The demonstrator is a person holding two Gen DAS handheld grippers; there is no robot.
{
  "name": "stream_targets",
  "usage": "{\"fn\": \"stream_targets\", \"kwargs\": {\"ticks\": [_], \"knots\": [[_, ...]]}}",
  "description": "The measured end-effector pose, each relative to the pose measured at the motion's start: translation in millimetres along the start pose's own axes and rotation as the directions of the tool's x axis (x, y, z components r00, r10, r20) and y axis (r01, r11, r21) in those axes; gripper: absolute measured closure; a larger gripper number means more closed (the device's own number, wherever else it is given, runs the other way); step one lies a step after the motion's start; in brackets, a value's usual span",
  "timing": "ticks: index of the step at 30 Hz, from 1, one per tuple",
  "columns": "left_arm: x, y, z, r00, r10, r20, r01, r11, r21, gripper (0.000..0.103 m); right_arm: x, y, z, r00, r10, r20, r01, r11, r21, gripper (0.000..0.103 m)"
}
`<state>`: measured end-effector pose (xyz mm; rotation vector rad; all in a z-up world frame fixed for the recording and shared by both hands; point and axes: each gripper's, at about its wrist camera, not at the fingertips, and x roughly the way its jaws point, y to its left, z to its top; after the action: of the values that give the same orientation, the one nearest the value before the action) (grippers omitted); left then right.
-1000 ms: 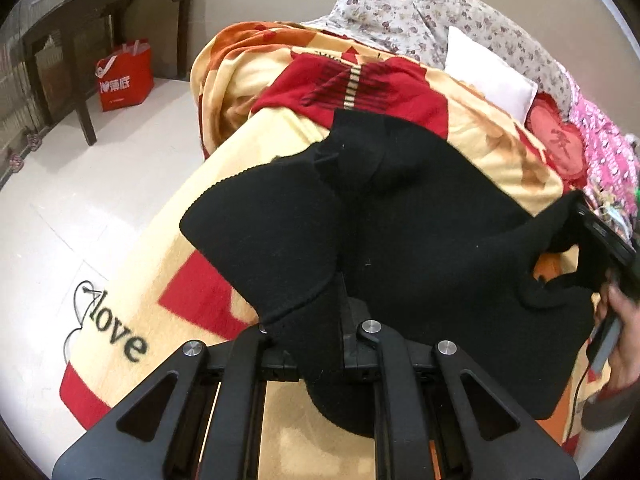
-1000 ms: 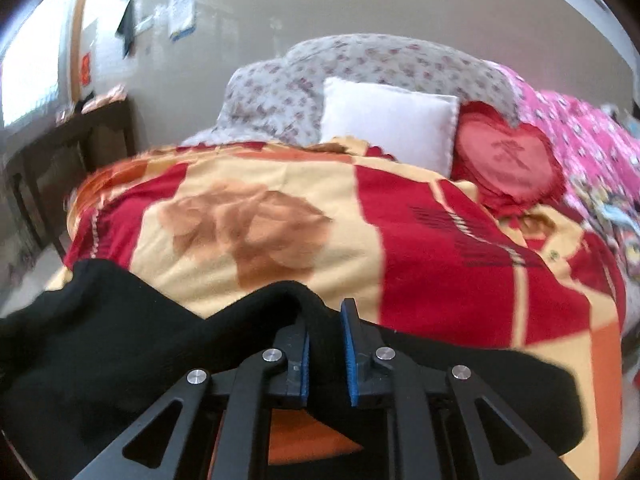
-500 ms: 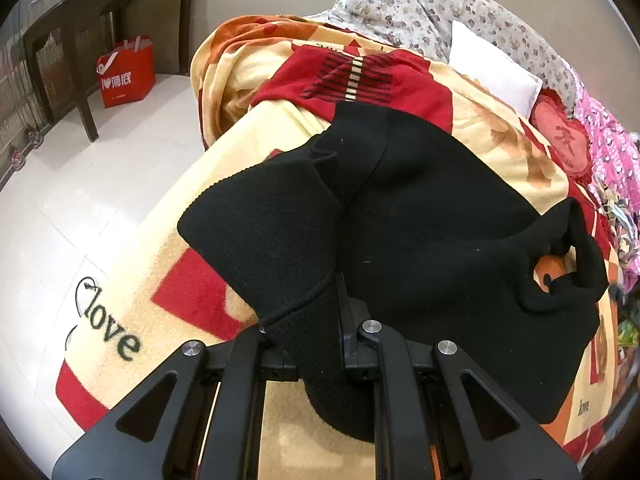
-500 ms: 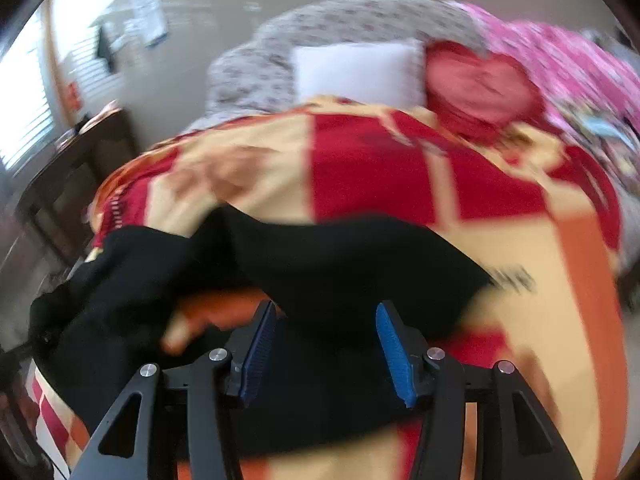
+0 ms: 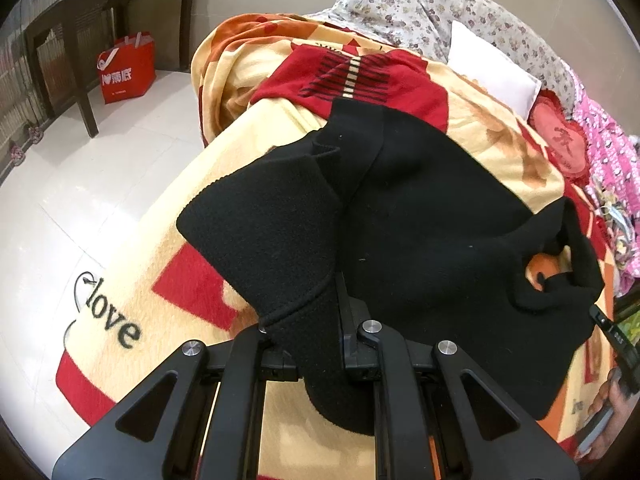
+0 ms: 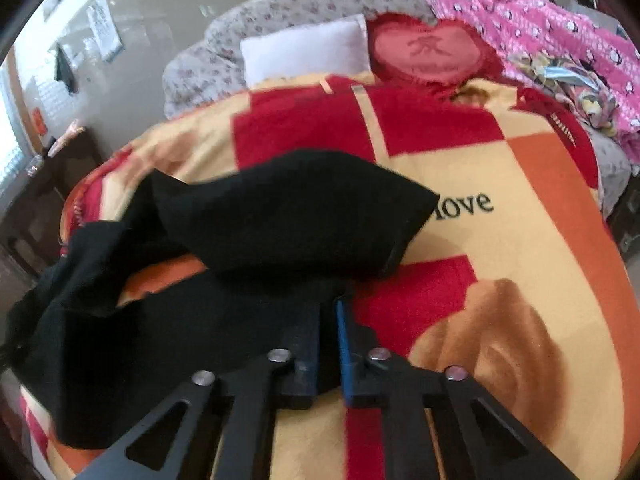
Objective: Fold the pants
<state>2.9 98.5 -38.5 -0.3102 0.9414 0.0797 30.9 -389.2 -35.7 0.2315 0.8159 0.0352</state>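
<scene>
Across the red-and-yellow blanket point(image 5: 256, 152) the black pants point(image 5: 432, 232) lie bunched, one end lifted toward 6 o'clock where the left gripper point(image 5: 320, 344) is clamped on it, while the right gripper point(image 6: 329, 312) has just snapped closed on another edge.

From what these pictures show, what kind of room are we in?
Most likely a bedroom in a home: a bed under a patterned blanket, a white pillow against the floral headboard, and black pants laid out on it.
</scene>
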Motion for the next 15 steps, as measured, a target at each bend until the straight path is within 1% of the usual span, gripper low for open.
{"fn": "stream_targets", "kwargs": {"ticks": [2,4,5,7,8,10,12,14,15], "knots": [[-9,2,-1,1.0,-0.028,0.004,0.028,1.0,-0.008,0.094,-28,-4,0,0.999,0.021,0.047,-0.022,1.0,0.018,0.097],[-17,2,-2,0.999,-0.045,0.011,0.046,0.999,-0.01,0.094,-57,-8,-1,0.996,-0.004,0.087,0.003,1.0,0.018,0.097],[-20,3,-3,0.999,-0.051,0.013,0.051,0.999,-0.008,0.094,-73,-12,-4,0.994,-0.033,0.103,0.031,0.999,0.02,0.097],[-21,4,-9,0.998,-0.066,-0.005,0.066,0.998,-0.005,0.094,-93,-22,-11,0.992,-0.076,0.1,0.072,0.997,0.039,0.097],[-20,4,-12,0.998,-0.064,-0.013,0.064,0.998,-0.002,0.093,-97,-28,-16,0.992,-0.093,0.087,0.09,0.995,0.044,0.097],[-13,6,-19,0.999,-0.045,-0.028,0.045,0.999,0.008,0.091,-88,-35,-26,0.99,-0.141,0.033,0.14,0.99,0.035,0.097],[-5,10,-25,0.998,-0.038,-0.059,0.039,0.999,0.006,0.088,-69,-46,-38,0.989,-0.142,-0.05,0.145,0.988,0.052,0.097],[-4,17,-27,0.997,-0.042,-0.066,0.041,0.999,-0.012,0.078,-50,-52,-44,0.969,-0.199,-0.149,0.206,0.978,0.031,0.095],[-8,21,-27,0.997,-0.04,-0.063,0.039,0.999,-0.017,0.075,-52,-51,-43,0.969,-0.207,-0.139,0.212,0.977,0.024,0.093]]}}
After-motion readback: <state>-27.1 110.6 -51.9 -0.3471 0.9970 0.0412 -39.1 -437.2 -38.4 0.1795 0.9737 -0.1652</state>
